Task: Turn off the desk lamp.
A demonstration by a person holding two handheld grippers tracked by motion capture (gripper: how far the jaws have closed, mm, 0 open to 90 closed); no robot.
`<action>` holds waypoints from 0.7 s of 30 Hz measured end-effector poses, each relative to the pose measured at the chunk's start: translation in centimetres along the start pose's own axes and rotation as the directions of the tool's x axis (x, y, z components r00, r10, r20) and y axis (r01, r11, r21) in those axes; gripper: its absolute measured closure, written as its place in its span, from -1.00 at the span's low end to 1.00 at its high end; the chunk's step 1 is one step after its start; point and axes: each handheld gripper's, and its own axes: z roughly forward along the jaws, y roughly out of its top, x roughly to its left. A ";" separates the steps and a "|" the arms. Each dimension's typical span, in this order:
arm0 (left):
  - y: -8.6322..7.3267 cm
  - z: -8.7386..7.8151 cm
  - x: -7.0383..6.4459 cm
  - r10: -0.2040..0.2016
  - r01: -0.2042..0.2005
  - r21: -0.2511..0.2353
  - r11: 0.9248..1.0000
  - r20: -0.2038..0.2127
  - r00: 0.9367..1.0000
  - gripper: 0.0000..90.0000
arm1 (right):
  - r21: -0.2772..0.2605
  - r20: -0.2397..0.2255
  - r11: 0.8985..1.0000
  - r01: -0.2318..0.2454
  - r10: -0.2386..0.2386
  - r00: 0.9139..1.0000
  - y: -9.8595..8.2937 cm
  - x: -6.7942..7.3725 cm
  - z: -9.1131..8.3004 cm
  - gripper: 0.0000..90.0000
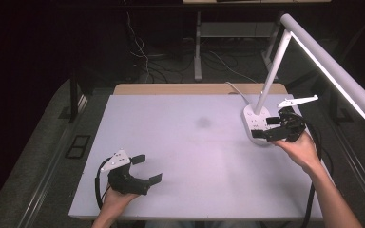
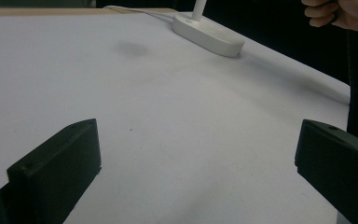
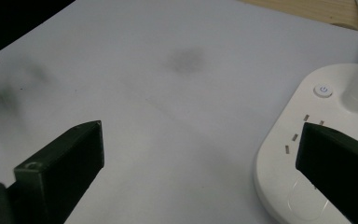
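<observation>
Currently right gripper [image 1: 269,128], jaws apart, hovers at smooth white oval lamp base [image 1: 255,124]; left gripper [image 1: 147,167] jaws apart over matte table [image 1: 185,142].

My only strong light is the desk lamp [image 1: 330,66], its long bar glowing white at the right of the high view and washing the table [image 1: 180,142] pale and even. Everything beyond the table falls into near black. A soft grey smudge [image 1: 203,122] sits mid-table. In the right gripper view the far left edge smears with blur, and the near black jaws look soft. The left gripper view is dimmer, slightly grainy.
</observation>
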 end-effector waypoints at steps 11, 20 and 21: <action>0.0 -0.1 0.1 0.003 -0.003 0.003 1.000 -0.006 1.000 -1.00 | 0.006 0.036 0.999 -0.051 0.051 0.998 0.8 -2.6 0.2 -0.98; 0.0 0.0 0.1 0.003 -0.003 0.004 1.000 -0.005 1.000 -1.00 | 0.018 0.056 0.997 -0.078 0.077 0.996 0.9 -4.7 0.9 -0.98; 0.0 0.0 0.1 0.004 -0.003 0.004 1.000 -0.006 1.000 -1.00 | 0.020 0.059 0.997 -0.081 0.079 0.995 0.9 -4.9 1.0 -0.89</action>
